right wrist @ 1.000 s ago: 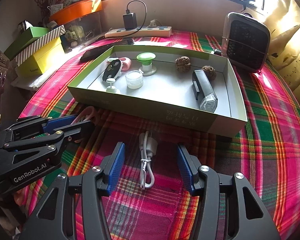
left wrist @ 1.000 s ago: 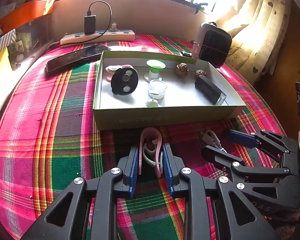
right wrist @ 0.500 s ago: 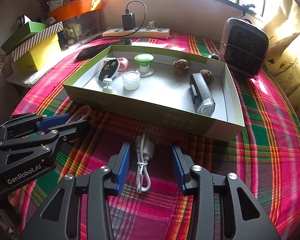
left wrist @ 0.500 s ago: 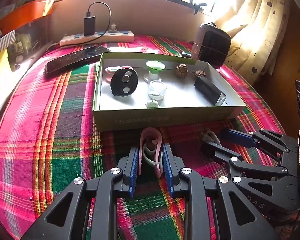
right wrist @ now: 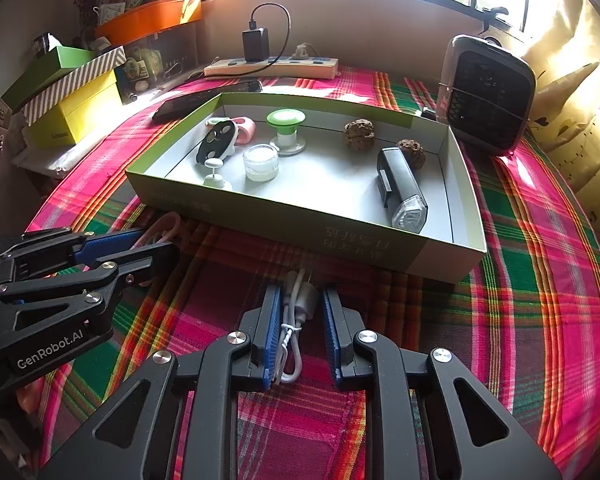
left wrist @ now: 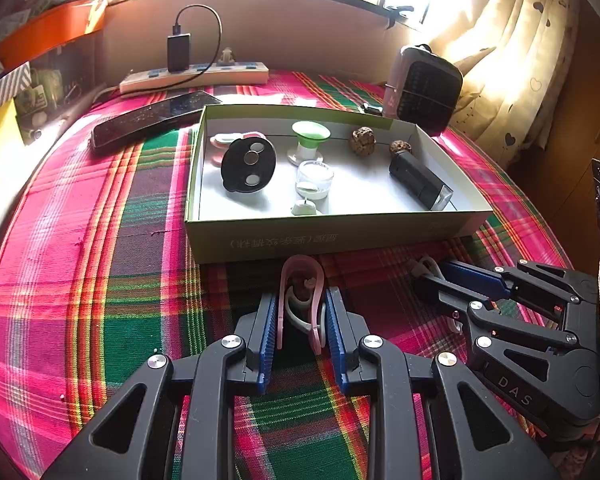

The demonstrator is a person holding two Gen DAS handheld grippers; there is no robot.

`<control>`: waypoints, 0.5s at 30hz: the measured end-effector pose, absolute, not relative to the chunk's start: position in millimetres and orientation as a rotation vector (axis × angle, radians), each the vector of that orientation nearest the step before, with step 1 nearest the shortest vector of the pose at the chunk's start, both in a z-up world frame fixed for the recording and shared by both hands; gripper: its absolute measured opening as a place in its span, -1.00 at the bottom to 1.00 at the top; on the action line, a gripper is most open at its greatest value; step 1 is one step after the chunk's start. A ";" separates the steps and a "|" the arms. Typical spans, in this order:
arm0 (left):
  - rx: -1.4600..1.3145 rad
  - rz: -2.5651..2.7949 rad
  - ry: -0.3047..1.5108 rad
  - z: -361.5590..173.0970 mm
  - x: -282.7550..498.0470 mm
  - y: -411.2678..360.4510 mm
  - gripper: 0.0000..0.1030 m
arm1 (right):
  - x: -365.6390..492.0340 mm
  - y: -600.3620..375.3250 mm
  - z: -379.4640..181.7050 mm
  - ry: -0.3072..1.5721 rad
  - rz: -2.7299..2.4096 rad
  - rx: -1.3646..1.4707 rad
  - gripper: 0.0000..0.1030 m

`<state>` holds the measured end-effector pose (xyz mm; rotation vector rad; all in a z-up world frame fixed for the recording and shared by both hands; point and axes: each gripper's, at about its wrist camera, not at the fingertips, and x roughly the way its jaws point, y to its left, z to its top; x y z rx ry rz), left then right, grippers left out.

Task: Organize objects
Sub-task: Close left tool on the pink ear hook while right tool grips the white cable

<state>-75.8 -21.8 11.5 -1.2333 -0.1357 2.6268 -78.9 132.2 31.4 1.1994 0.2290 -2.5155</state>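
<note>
- Left wrist view: the left gripper (left wrist: pixel 302 320) has its jaws pressed on a pink clip (left wrist: pixel 302 300) lying on the plaid tablecloth (left wrist: pixel 100 280), just before the green box (left wrist: pixel 332 236).
- The right gripper (right wrist: pixel 300 320) is clamped on a bundled white charger cable (right wrist: pixel 296 312).
- Several trinkets already sit boxed; these two, I judge, remain.

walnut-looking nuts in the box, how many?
2. One walnut sits near the back wall of the box; the other walnut lies to its right, touching the black bike light. None seem hidden.
</note>
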 end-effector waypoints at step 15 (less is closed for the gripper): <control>-1.234 2.632 -0.128 11.8 -76.5 -20.1 -0.57 | -78.1 133.2 32.1 0.192 -2.504 1.195 -0.60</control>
